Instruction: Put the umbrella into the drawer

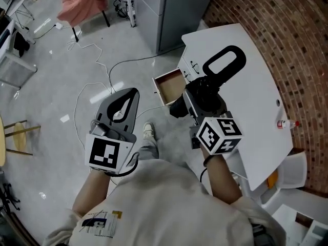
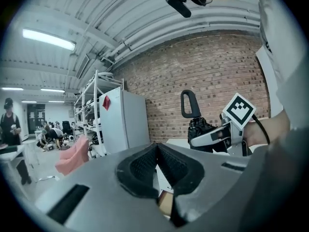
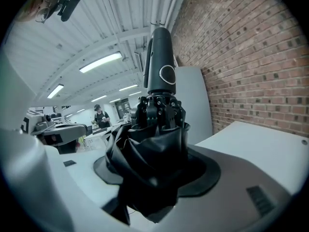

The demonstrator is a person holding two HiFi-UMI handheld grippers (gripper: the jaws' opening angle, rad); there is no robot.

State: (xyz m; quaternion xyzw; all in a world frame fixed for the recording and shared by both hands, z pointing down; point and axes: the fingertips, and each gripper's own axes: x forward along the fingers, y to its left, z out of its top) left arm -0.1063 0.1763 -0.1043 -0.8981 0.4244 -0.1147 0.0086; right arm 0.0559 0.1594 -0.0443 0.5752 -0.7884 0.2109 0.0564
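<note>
Umbrella (image 3: 153,144), folded, judged light, soft-canopied yet stiff-handled, is being gripped round its bunched fabric by the right tongs (image 1: 200,104), while the left tongs (image 2: 157,164) are hanging clenched, empty.

Grey left claw (image 1: 132,94), black-and-white marker cube (image 1: 109,154), white shirt (image 1: 169,201).

The umbrella (image 3: 149,153) is black creased cloth with a smooth plastic handle (image 3: 159,62) — the wall (image 3: 251,57) is rough brick.
</note>
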